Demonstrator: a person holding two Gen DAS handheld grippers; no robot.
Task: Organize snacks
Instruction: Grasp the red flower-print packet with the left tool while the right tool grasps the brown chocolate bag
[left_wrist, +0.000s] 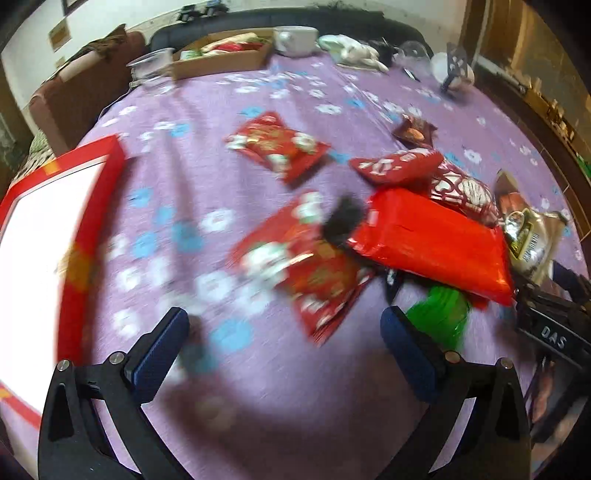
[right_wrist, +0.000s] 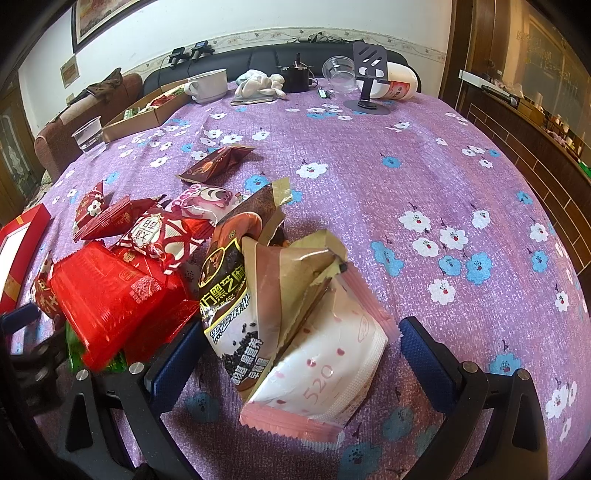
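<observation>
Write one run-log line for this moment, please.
left gripper: open, empty | right gripper: open around pink-white snack packet | red box: left edge

My left view smears with motion blur; the right is sharp, daylit, edges bowed, soft shadows.

1. Bare purple tablecloth (right_wrist: 369, 155) lies open right of the snack pile (right_wrist: 155, 266).
2. The pink-white packet (right_wrist: 317, 373) fills the right gripper's (right_wrist: 295, 354) gap.
3. A red box (left_wrist: 44, 258) blocks the left edge.
4. A phone stand (right_wrist: 369, 74) and white mug (right_wrist: 207, 85) crowd the far edge.
</observation>
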